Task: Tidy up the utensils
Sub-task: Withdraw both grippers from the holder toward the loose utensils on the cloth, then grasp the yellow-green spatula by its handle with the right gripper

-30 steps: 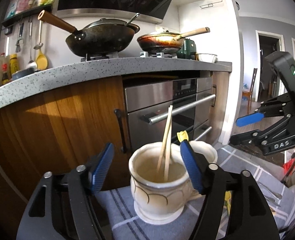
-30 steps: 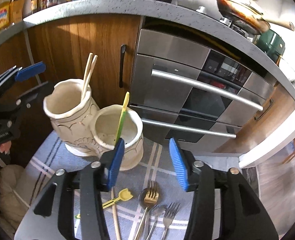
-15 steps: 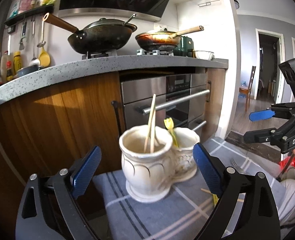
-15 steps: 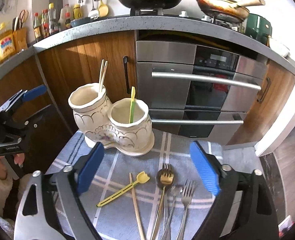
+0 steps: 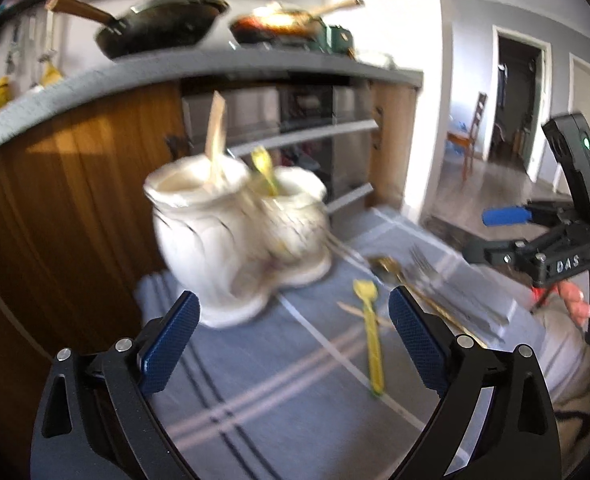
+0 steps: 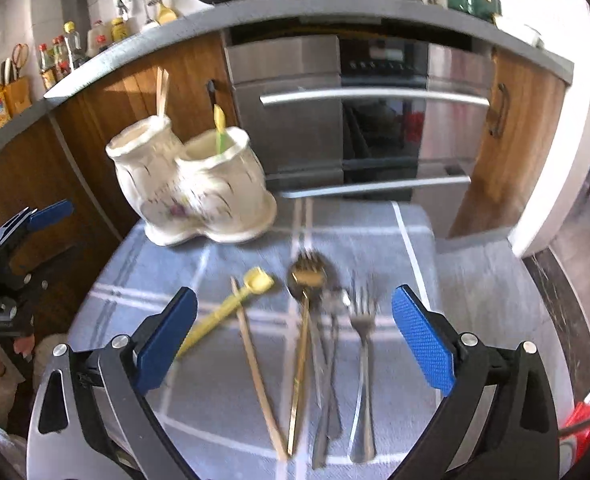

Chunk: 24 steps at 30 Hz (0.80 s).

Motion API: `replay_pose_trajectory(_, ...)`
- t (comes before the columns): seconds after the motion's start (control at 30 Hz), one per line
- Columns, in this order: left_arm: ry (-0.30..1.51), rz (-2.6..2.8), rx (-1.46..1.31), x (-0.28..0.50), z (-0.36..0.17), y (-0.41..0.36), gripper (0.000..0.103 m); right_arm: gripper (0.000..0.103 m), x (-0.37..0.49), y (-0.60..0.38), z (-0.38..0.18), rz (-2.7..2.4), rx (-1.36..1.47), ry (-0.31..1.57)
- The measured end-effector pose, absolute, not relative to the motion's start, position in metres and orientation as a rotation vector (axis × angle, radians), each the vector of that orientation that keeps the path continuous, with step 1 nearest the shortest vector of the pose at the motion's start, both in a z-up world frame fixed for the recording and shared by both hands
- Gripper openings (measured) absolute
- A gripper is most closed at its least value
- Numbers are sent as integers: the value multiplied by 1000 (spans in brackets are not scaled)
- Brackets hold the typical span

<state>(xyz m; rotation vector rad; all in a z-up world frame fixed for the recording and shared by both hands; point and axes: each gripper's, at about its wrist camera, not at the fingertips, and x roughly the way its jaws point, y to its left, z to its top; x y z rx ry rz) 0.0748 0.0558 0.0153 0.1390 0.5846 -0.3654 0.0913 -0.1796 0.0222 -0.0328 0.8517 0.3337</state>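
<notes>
Right wrist view: right gripper [image 6: 293, 330] spread wide, empty, above forks [image 6: 361, 320] and chopstick [image 6: 255, 368] at lower centre. Ceramic holder [image 6: 191, 188] upper left. Left gripper [image 5: 291, 330] gaping, empty.

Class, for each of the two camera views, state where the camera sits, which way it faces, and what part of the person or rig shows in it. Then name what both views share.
Left wrist: sits on the left gripper, looking along its open fingers at the ceramic holder and cabinets; the right gripper and a hand show at right.
Right wrist: sits on the right gripper, facing the oven over loose cutlery; the left gripper shows at left.
Shared: holder, yellow spoon, checked cloth.
</notes>
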Motion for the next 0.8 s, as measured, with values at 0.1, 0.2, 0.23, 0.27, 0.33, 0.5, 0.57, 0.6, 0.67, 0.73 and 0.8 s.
replay_pose_trajectory(0.1, 640, -380, 177, 75, -6, 38, 95, 96, 86, -185, 7, 318, -44, 879)
replay_pose_trajectory(0.2, 667, -395, 188, 74, -18, 29, 95, 96, 86, -188, -7, 323, -14, 916)
replay_pose_trajectory(0.23, 674, -397, 190, 74, -21, 27, 95, 96, 86, -187, -11, 330, -5, 926)
replay_pose_trajectory(0.27, 683, -397, 193, 73, -26, 26, 95, 96, 86, -185, -14, 337, 3, 934)
replay_pose_trajectory(0.33, 694, -390, 204, 72, -32, 26, 95, 96, 87, -178, -18, 354, 10, 935)
replay_pose_trajectory(0.5, 716, -368, 188, 70, -39, 36, 95, 78, 94, -152, -18, 419, 17, 936)
replay_pose_trajectory(0.57, 722, -350, 170, 69, -39, 45, 95, 68, 100, -139, -20, 450, 38, 951)
replay_pose_trajectory(0.6, 725, -344, 158, 68, -40, 49, 95, 61, 102, -135, -21, 458, 50, 959)
replay_pose_trajectory(0.67, 731, -331, 138, 67, -40, 58, 95, 48, 108, -125, -25, 471, 68, 983)
replay_pose_trajectory(0.73, 733, -319, 128, 66, -40, 63, 95, 39, 113, -117, -31, 468, 70, 1002)
replay_pose_trajectory(0.8, 737, -310, 117, 67, -41, 67, 95, 31, 117, -109, -36, 460, 75, 1028)
